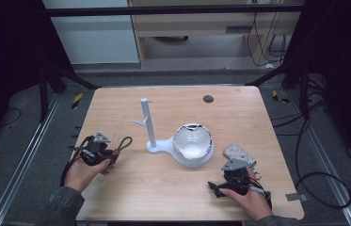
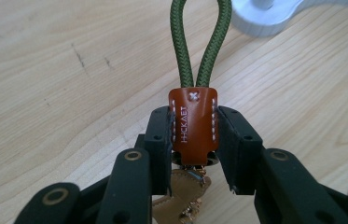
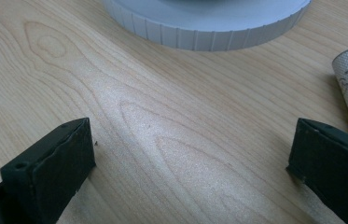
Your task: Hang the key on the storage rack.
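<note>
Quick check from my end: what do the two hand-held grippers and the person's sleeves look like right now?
Both are black. The left hand-held gripper and the right hand-held gripper each carry a grey three-cornered plate on top and trail a black cable. Their jaws are blocky black pads on linkages with brass-coloured rivets. The sleeves are dark grey.

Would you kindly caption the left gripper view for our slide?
Left gripper shut on the brown leather tab of a green cord loop above the wooden table.
</note>
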`<move>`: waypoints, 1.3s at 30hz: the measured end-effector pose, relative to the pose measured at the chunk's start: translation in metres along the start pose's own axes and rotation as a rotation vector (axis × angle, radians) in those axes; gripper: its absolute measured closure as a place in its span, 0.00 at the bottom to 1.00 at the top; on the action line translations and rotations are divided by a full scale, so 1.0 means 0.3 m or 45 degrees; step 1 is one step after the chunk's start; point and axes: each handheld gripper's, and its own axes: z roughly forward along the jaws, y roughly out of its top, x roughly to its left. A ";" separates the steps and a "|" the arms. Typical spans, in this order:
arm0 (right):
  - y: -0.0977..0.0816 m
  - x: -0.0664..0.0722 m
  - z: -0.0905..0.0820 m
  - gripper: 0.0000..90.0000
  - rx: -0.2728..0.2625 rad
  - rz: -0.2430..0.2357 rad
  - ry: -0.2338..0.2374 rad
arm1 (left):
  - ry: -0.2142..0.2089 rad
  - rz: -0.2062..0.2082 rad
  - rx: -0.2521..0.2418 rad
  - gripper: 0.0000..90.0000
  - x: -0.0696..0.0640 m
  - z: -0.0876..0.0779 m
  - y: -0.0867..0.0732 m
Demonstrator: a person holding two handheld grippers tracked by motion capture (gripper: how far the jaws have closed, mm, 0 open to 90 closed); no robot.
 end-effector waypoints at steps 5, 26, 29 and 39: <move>0.003 -0.003 0.004 0.00 -0.003 0.005 -0.004 | -0.010 0.010 -0.108 0.73 -0.035 -0.057 -0.003; 0.012 -0.013 0.013 0.00 -0.004 0.002 0.001 | 0.056 0.038 -0.410 0.74 -0.177 -0.185 -0.001; 0.012 -0.014 0.013 0.00 -0.003 0.002 0.002 | 0.053 0.042 -0.449 0.74 -0.188 -0.194 0.009; 0.013 -0.015 0.014 0.00 -0.003 0.000 0.000 | 0.058 0.070 -0.553 0.74 -0.231 -0.213 0.010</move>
